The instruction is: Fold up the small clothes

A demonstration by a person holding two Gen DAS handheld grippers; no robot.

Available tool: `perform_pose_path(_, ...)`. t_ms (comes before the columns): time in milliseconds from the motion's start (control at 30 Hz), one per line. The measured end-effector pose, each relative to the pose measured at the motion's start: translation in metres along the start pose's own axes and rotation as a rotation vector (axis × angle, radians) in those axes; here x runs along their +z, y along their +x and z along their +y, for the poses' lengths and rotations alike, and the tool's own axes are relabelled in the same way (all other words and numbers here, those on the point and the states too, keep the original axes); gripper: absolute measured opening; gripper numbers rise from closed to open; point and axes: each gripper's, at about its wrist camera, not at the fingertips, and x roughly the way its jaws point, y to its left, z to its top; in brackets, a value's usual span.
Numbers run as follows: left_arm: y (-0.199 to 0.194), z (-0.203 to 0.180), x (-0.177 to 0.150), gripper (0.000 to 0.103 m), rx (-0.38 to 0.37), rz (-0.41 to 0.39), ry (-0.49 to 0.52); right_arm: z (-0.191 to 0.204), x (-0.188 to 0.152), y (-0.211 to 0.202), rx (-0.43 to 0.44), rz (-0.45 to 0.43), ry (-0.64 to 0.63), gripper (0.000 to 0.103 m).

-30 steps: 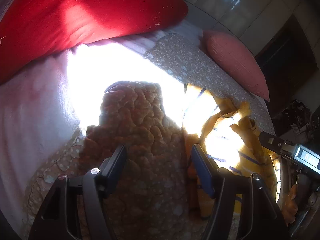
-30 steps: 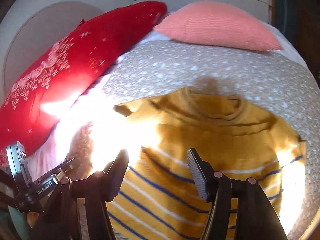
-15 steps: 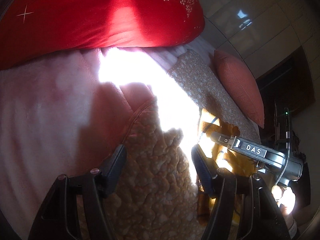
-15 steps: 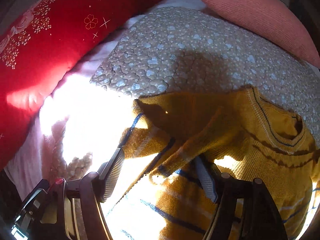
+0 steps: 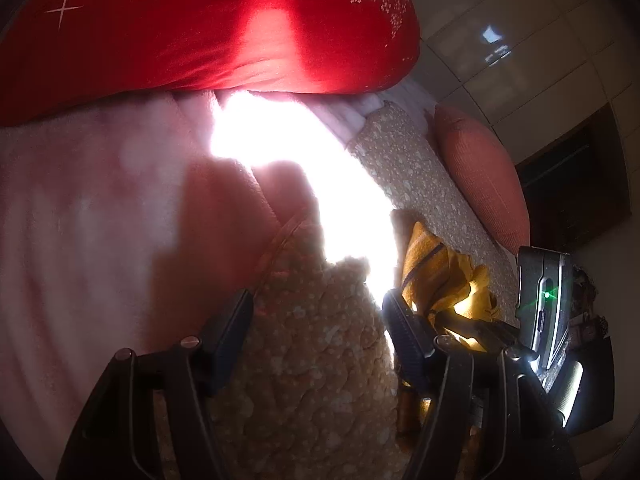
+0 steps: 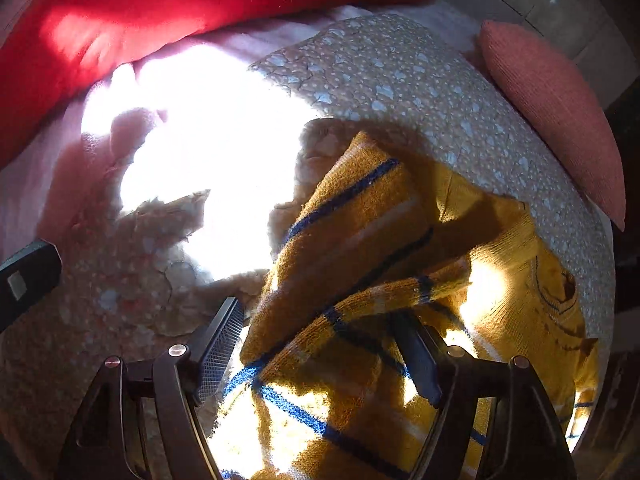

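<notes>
A mustard-yellow sweater with blue and white stripes (image 6: 400, 248) lies rumpled on a quilted, speckled bedspread (image 6: 400, 80). Its sleeve is bunched across the body. My right gripper (image 6: 320, 344) is open, low over the sweater, with the bunched sleeve fabric between its fingers; I cannot tell whether they touch it. My left gripper (image 5: 316, 332) is open and empty over the bedspread (image 5: 312, 380), left of the sweater's edge (image 5: 436, 272). The right gripper's body (image 5: 544, 312) shows at the right of the left wrist view.
A large red pillow (image 6: 160, 4) lies along the back left, also in the left wrist view (image 5: 200, 28). A salmon-pink cushion (image 6: 556, 108) lies at the back right. A pink blanket (image 5: 80, 220) covers the left. A strong sun patch (image 6: 200, 140) washes out the middle.
My right gripper has come down onto the sweater and the sleeve has been bunched over the body. My left gripper has swung left, away from the sweater, and stays open.
</notes>
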Motion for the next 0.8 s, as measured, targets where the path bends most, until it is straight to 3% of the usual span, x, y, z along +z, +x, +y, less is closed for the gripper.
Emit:
perform_pose_path(33, 0.001, -0.001, 0.000, 0.066, -0.012, 0.007, 0.002, 0.000, -0.002, -0.002, -0.023, -0.009, -0.014, 0.039)
perform_pose_path(67, 0.002, -0.004, 0.000, 0.066, -0.030, 0.017, 0.007, -0.002, -0.003, -0.005, -0.027, -0.014, -0.022, 0.026)
perform_pose_path(133, 0.005, -0.011, -0.003, 0.066, -0.086, 0.044, 0.027, -0.015, -0.005, -0.015, 0.037, -0.036, 0.009, 0.016)
perform_pose_path(233, 0.013, -0.031, -0.013, 0.069, -0.160, 0.092, 0.108, -0.047, -0.008, -0.032, 0.163, -0.074, 0.105, 0.014)
perform_pose_path(400, 0.024, -0.079, -0.043, 0.076, -0.312, 0.159, 0.311, -0.105, -0.023, -0.050, 0.272, -0.111, 0.254, 0.014)
perform_pose_path(533, 0.031, -0.114, -0.068, 0.081, -0.311, 0.155, 0.426, -0.141, -0.039, -0.061, 0.302, -0.143, 0.311, 0.013)
perform_pose_path(667, 0.038, -0.141, -0.085, 0.081, -0.333, 0.148, 0.448, -0.177, -0.063, -0.075, 0.328, -0.193, 0.371, 0.012)
perform_pose_path(700, 0.039, -0.149, -0.089, 0.079, -0.347, 0.150, 0.454, -0.186, -0.070, -0.079, 0.332, -0.206, 0.389, 0.012)
perform_pose_path(767, 0.042, -0.168, -0.101, 0.055, -0.385, 0.165, 0.475, -0.203, -0.082, -0.083, 0.335, -0.230, 0.425, 0.012)
perform_pose_path(800, 0.045, -0.180, -0.109, 0.051, -0.407, 0.182, 0.488, -0.214, -0.091, -0.088, 0.332, -0.241, 0.440, 0.012)
